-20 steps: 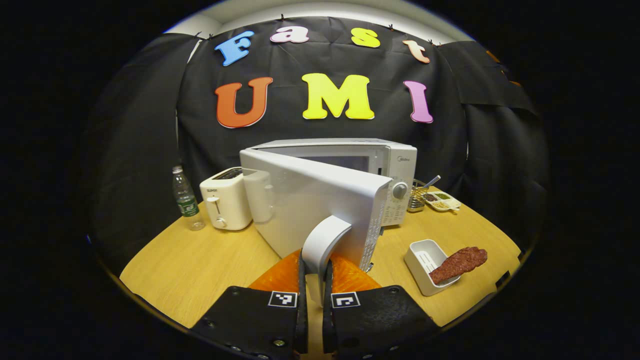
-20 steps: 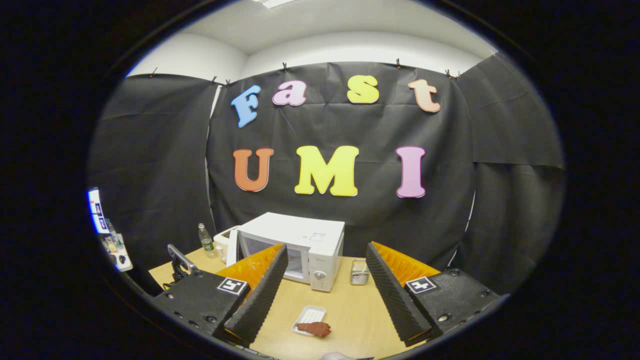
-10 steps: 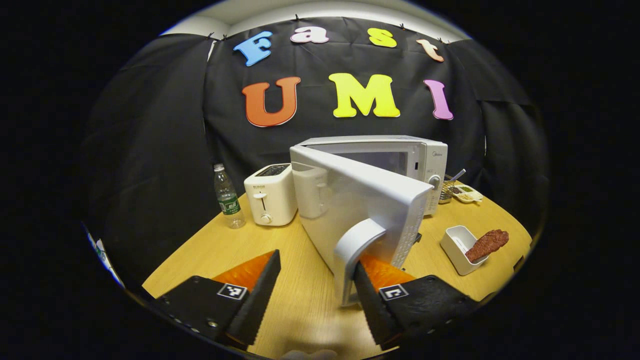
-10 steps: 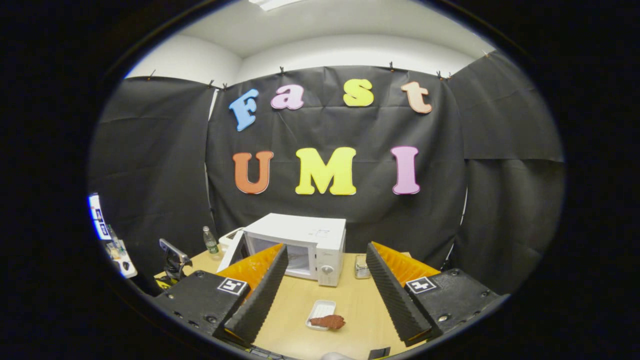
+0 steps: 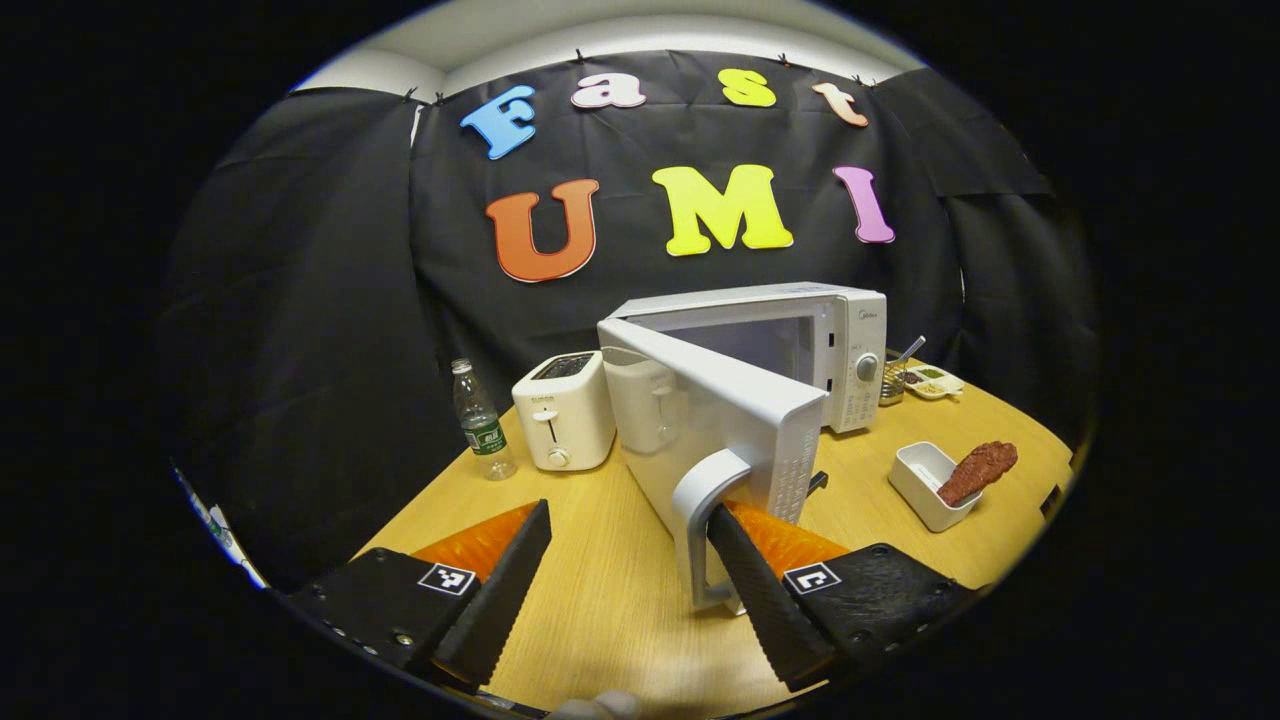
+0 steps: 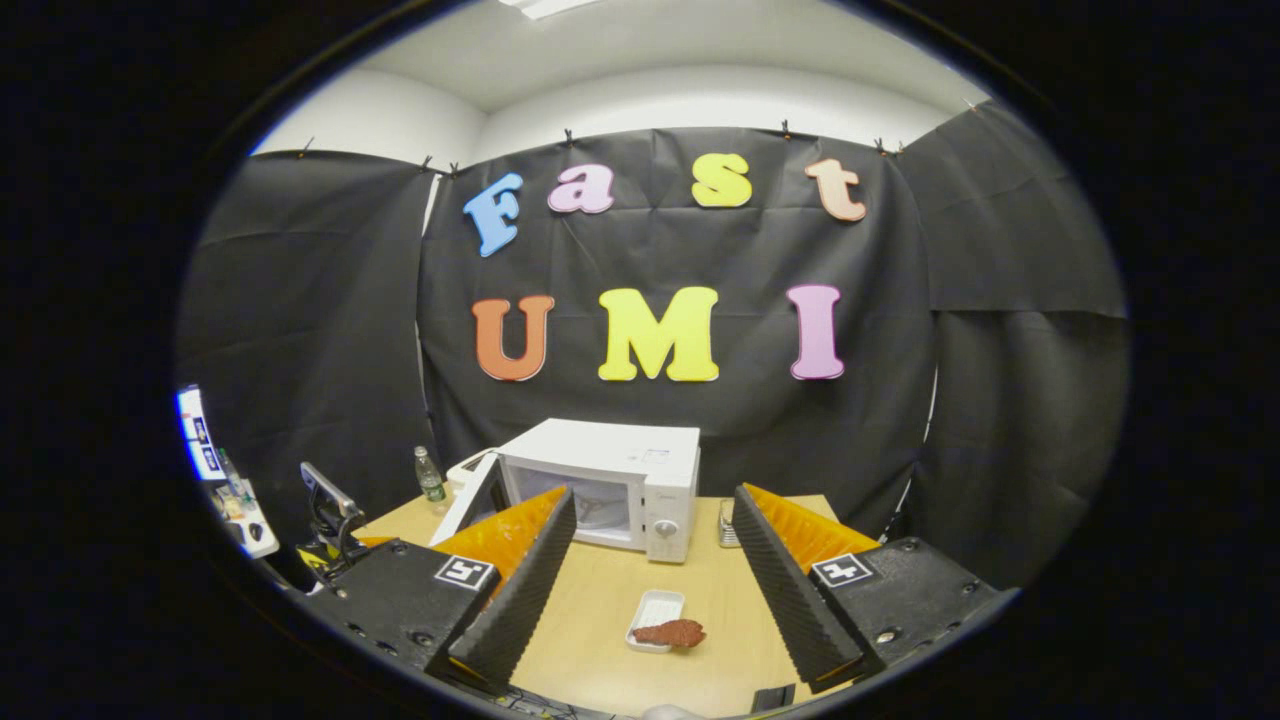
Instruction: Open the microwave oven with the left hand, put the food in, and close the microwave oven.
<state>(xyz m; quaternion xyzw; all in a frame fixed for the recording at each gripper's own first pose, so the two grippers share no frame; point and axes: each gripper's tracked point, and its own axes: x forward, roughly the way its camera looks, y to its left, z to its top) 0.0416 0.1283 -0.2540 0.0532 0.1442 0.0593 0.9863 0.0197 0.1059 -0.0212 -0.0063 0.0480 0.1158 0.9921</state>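
step: door-opening part is finishing, microwave [image 5: 790, 340] door [image 5: 715, 430] standing ajar | left tongs [image 5: 630, 590] gaping wide beside the handle [image 5: 700, 510], gripping nothing | right tongs [image 6: 650, 590] spread, empty | food [image 6: 672, 632] lying on tray [image 6: 652, 612], near-right on desk [image 5: 600, 600] | next: right tongs needing to descend onto food

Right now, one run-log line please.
door: open | left claw: open, off handle | right claw: open | food: on tray

Left hand-held gripper [image 5: 625, 590] off door handle [image 5: 700, 515], fingers apparently apart.
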